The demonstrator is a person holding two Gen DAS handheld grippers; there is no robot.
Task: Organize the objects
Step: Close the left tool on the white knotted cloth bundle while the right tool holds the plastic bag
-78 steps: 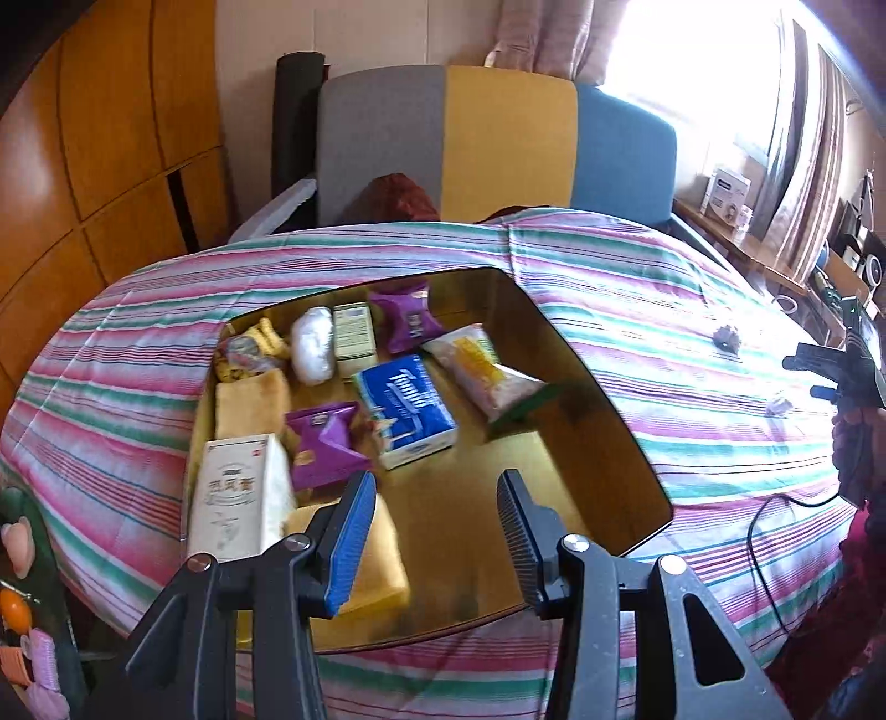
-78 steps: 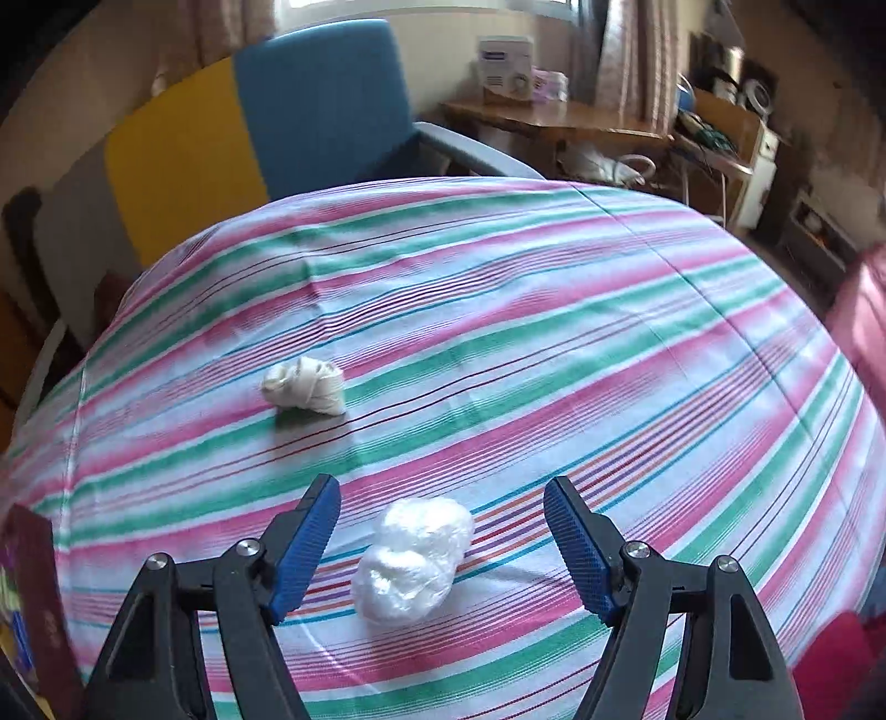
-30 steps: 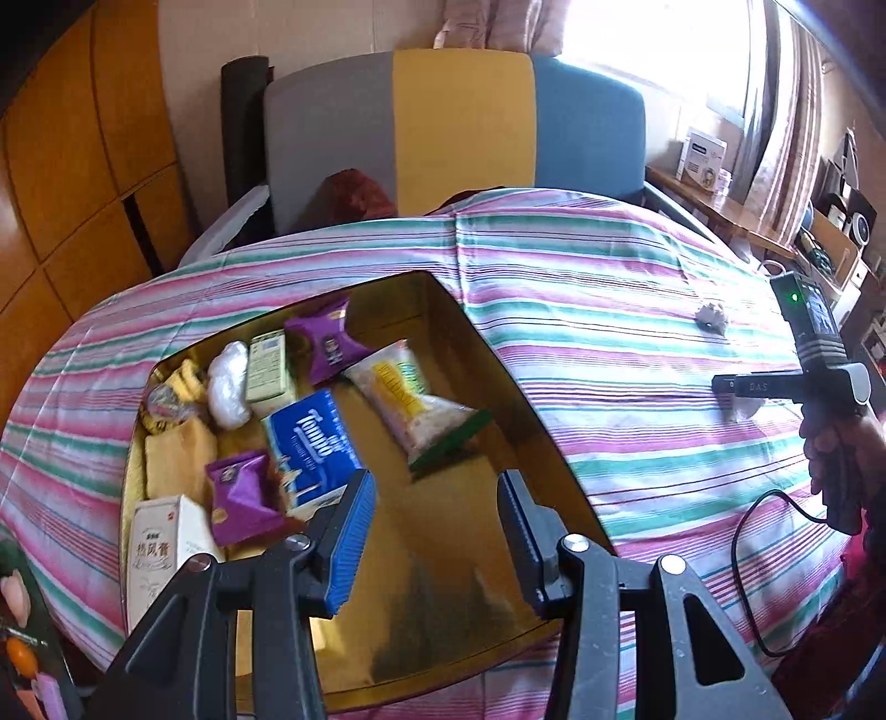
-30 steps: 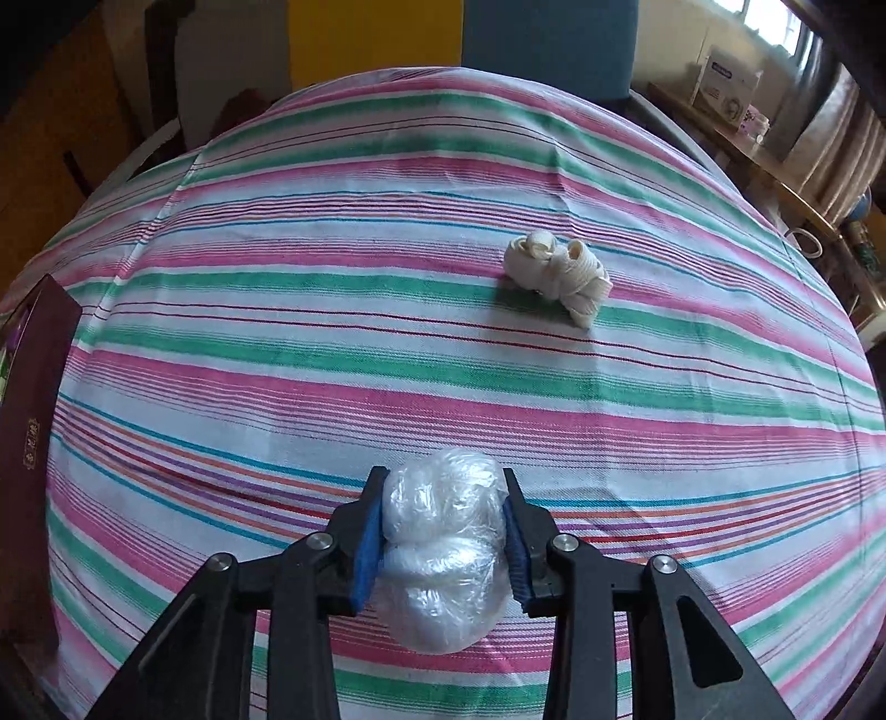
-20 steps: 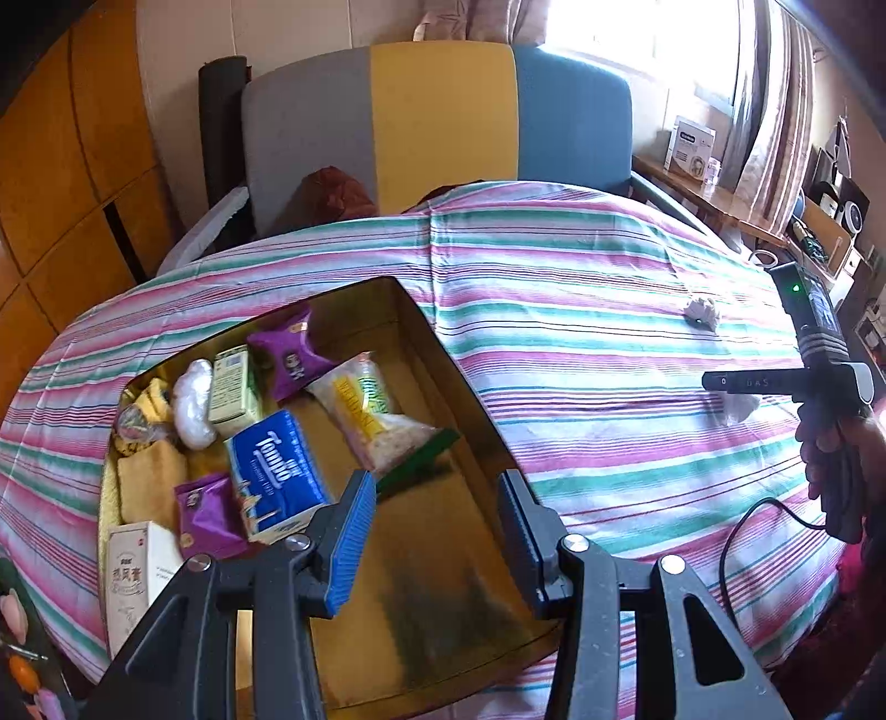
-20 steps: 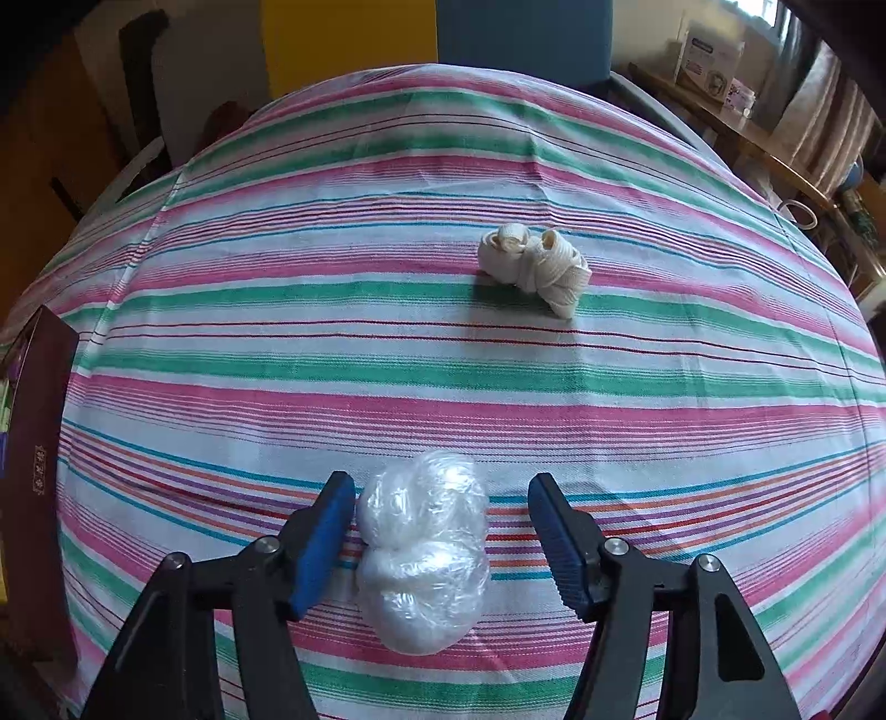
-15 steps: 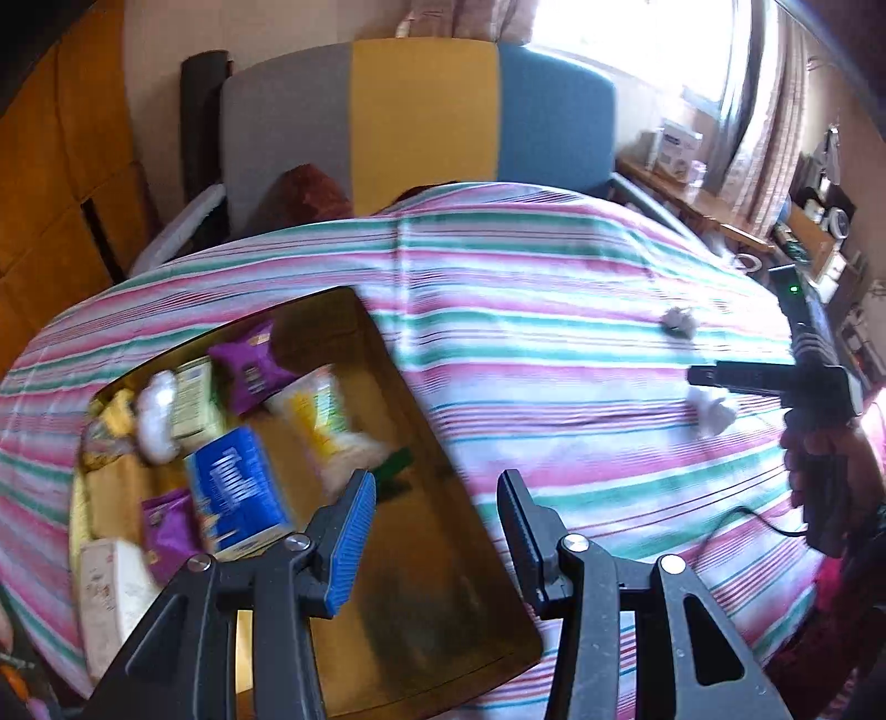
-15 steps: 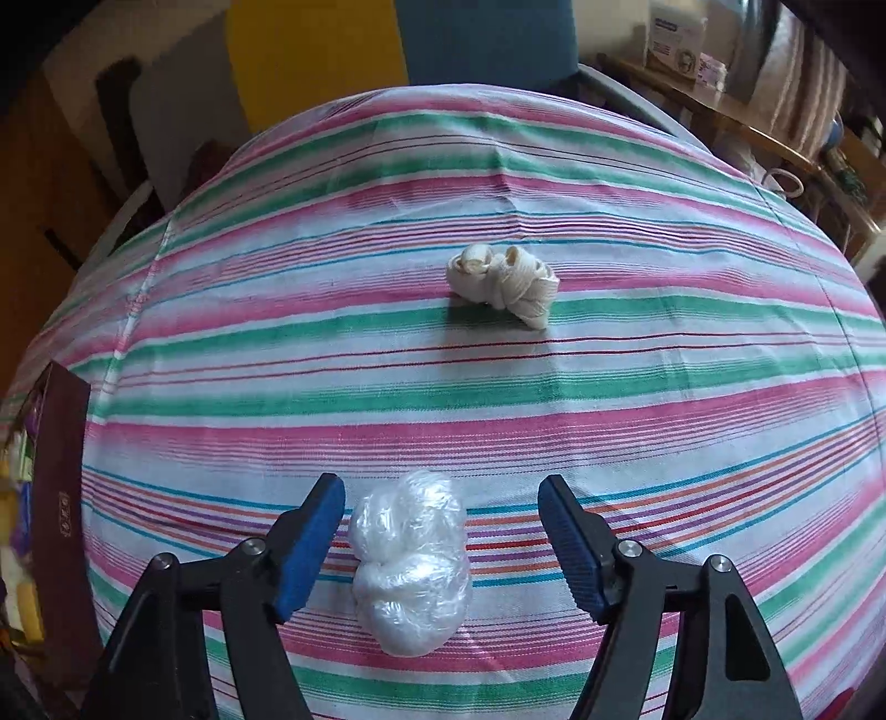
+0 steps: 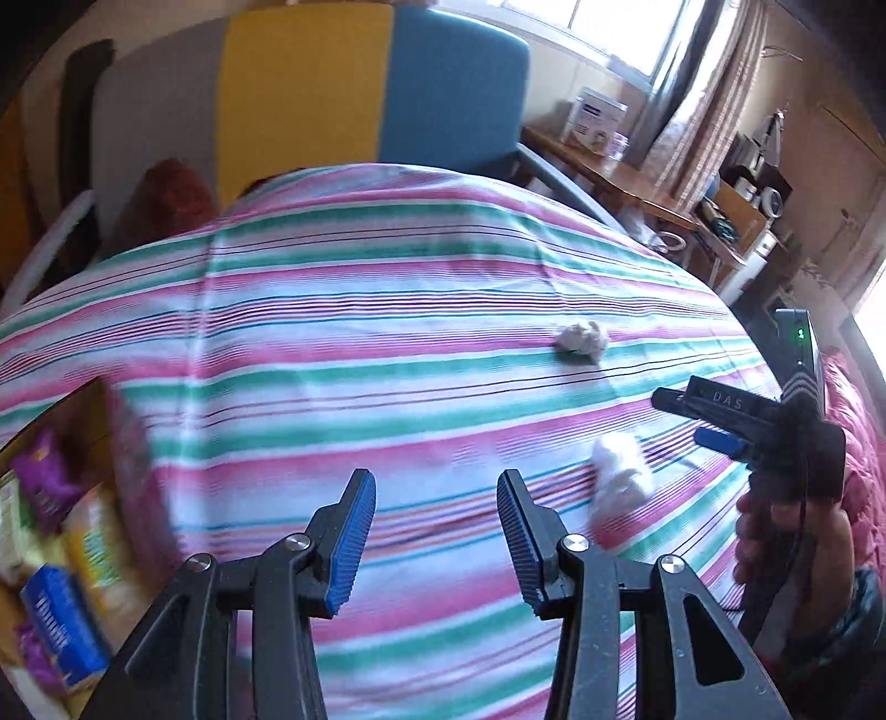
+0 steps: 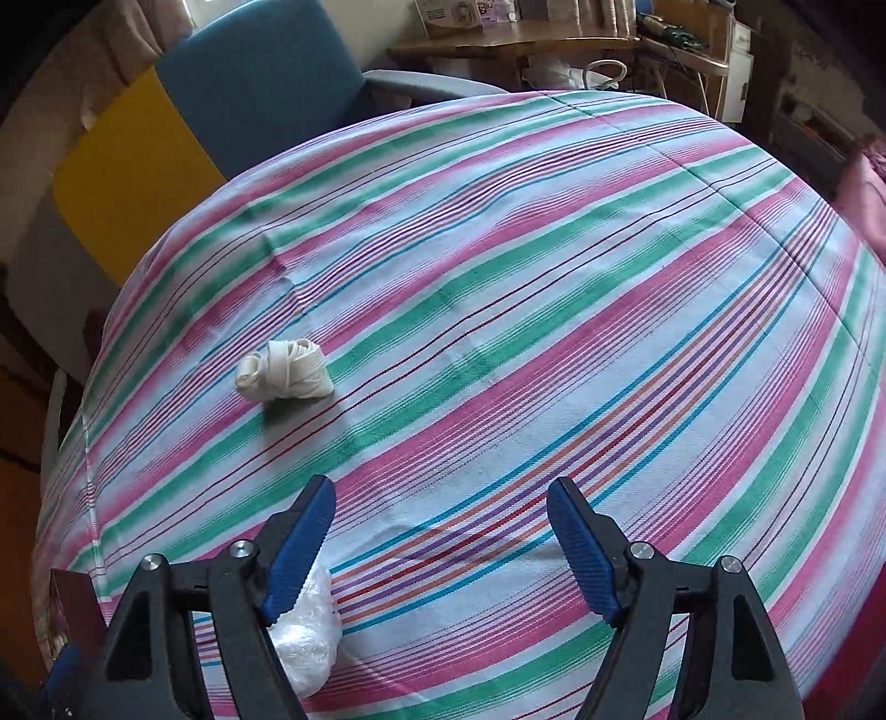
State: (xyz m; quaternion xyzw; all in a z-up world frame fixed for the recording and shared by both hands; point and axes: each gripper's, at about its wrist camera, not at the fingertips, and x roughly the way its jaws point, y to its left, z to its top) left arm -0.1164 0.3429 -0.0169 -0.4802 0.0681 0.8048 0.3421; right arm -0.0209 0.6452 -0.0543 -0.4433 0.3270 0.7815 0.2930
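Observation:
A clear crumpled plastic bundle [image 10: 307, 637] lies on the striped tablecloth, partly hidden under my right gripper's left finger; it also shows in the left wrist view [image 9: 620, 482]. A white knotted bundle [image 10: 285, 378] lies farther away to the left, also seen in the left wrist view [image 9: 581, 338]. My right gripper [image 10: 443, 548] is open and empty, with the plastic bundle outside its gap, to the left. My left gripper [image 9: 434, 531] is open and empty above the cloth. The right gripper appears in the left wrist view [image 9: 720, 426], held by a hand.
A gold tray [image 9: 83, 399] with several snack packets, among them a blue pack [image 9: 63, 626], sits at the left edge of the blurred left wrist view. A grey, yellow and blue chair [image 9: 310, 99] stands behind the table. A wooden desk [image 10: 554, 39] with clutter is at the far right.
My right gripper shut on the plastic bundle, then opened and swung right, leaving it on the cloth. My left gripper swung right, away from the tray, towards the two bundles.

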